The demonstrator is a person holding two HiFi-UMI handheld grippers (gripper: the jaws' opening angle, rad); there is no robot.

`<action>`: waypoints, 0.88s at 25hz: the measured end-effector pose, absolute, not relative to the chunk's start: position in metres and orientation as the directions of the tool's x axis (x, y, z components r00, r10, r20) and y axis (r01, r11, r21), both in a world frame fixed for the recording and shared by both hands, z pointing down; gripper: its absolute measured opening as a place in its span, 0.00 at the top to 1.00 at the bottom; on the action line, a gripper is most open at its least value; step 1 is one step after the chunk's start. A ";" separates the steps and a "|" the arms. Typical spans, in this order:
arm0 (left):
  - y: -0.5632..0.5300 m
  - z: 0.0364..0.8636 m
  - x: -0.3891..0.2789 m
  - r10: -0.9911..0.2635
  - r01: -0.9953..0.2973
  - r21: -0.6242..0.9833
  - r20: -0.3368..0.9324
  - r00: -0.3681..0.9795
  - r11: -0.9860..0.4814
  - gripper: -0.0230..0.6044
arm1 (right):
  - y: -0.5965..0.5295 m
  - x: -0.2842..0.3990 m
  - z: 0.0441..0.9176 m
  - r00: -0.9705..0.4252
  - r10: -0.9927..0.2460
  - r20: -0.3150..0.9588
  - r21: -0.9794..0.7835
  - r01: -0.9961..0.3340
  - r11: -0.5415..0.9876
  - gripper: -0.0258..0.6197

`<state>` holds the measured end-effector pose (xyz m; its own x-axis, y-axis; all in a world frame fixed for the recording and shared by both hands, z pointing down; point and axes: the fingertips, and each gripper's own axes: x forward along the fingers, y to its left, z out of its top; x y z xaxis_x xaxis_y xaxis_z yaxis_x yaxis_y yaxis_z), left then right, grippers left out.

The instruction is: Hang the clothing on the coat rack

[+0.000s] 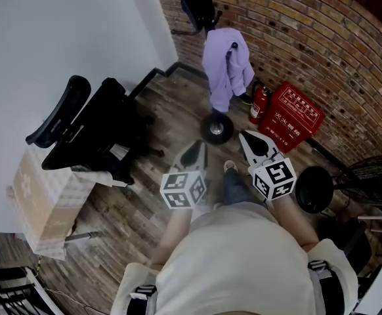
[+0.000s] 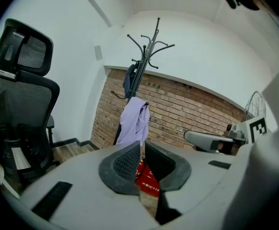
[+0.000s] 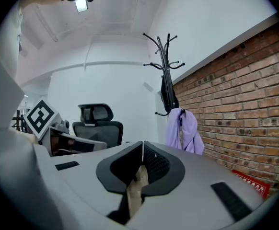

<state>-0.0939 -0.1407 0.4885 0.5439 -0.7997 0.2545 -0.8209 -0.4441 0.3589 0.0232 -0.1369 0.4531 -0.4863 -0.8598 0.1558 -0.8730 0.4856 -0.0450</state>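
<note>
Jacket (image 1: 227, 65), purple, hangs on coat rack (image 2: 150, 44). My L gripper (image 1: 194, 153) & R gripper (image 1: 249, 142) both clenched, nothing between.

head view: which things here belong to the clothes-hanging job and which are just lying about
Job: purple garment, hanging on the coat rack.
Lying about: office chair, red box, fire extinguisher, cardboard box.

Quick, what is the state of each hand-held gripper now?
Left hand-held gripper: closed, holding nothing.
Right hand-held gripper: closed, holding nothing.
</note>
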 end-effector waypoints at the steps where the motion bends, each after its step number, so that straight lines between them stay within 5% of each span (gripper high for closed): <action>1: -0.141 0.488 -0.095 -0.800 -0.822 0.356 0.255 0.543 -0.445 0.91 | -0.136 0.022 0.452 -0.486 -0.860 0.155 -0.045 -0.873 0.486 0.95; 22: -0.148 0.483 -0.097 -0.799 -0.815 0.366 0.244 0.550 -0.449 0.91 | -0.138 0.020 0.435 -0.489 -0.865 0.112 0.003 -0.870 0.493 0.96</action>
<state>-0.0974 -0.1482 0.4834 0.5495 -0.7989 0.2444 -0.8152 -0.4487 0.3663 0.0197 -0.1381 0.4352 -0.4892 -0.8649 0.1121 -0.8703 0.4925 0.0025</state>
